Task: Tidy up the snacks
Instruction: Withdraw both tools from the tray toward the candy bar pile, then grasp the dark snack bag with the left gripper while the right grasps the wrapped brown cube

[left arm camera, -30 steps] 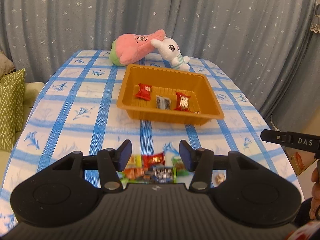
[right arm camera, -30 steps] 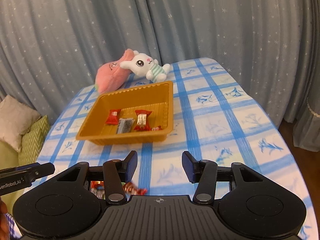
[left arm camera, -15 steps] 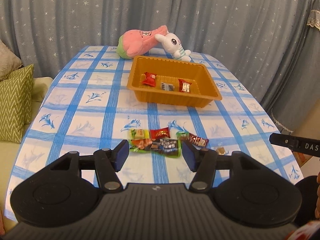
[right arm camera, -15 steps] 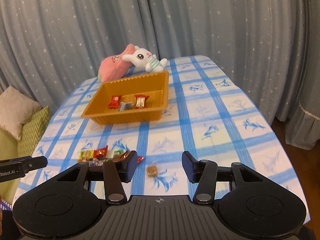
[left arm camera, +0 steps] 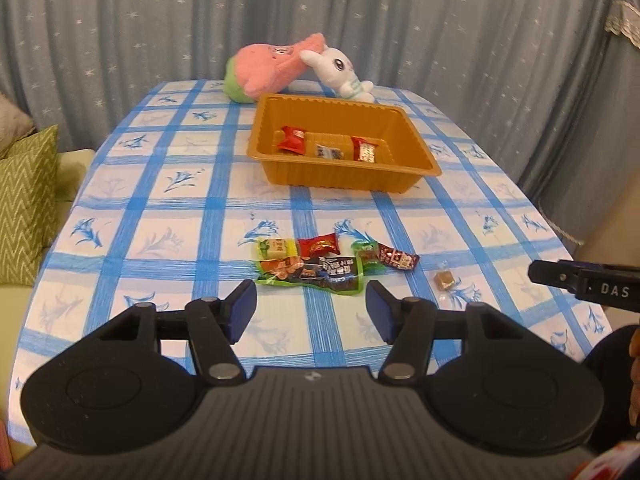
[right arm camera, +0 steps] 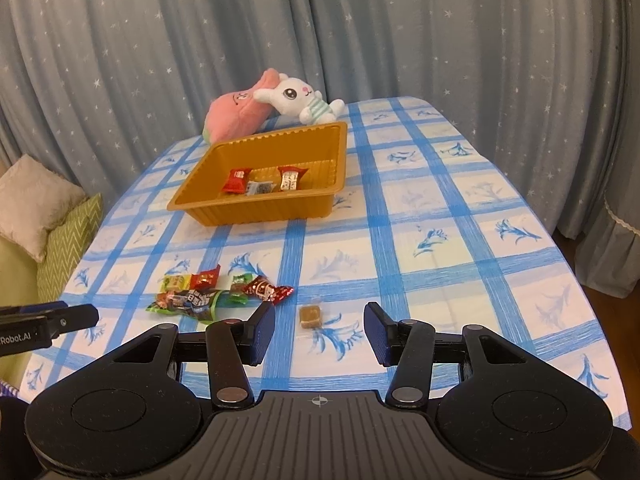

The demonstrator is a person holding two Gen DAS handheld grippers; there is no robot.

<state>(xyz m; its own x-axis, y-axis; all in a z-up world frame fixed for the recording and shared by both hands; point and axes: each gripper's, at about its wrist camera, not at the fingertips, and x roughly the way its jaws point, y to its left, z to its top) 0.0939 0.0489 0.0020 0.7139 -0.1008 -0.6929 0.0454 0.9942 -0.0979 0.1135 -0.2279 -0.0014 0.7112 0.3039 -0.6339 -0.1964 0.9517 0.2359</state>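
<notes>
**Approach to the loose snacks, both hand-held grippers empty**

The left hand-held gripper [left arm camera: 311,307] is hanging over the near part of the desk [left arm camera: 180,216] with its jaws opening and nothing between them. The right hand-held gripper [right arm camera: 319,332] is standing released as well, jaws parted and empty.

Step in hand, as judged: selecting and closing in on one loose snack.

- The snack cluster [left arm camera: 332,260] is lying on the desk just ahead of the left hand-held gripper. The packets are touching and partly overlapping, so the operator should be aiming at an outer piece, such as the large dark packet [left arm camera: 316,274] at the near edge, to avoid dragging its neighbours.
- The brown candy [right arm camera: 311,315] is lying apart from the cluster, nearly between the right fingers and just ahead of them. It is the cleaner target: lower straight over it and close across its short sides.
- Flat wrappers are likely slipping under a shallow approach; steepen the angle before closing.

Container: the orange tray [left arm camera: 416,152] is sitting further back on the desk, well apart from the cluster. It is holding three wrapped snacks [left arm camera: 328,148] in a row. Two plush toys [left arm camera: 296,66] are lying behind it.
</notes>
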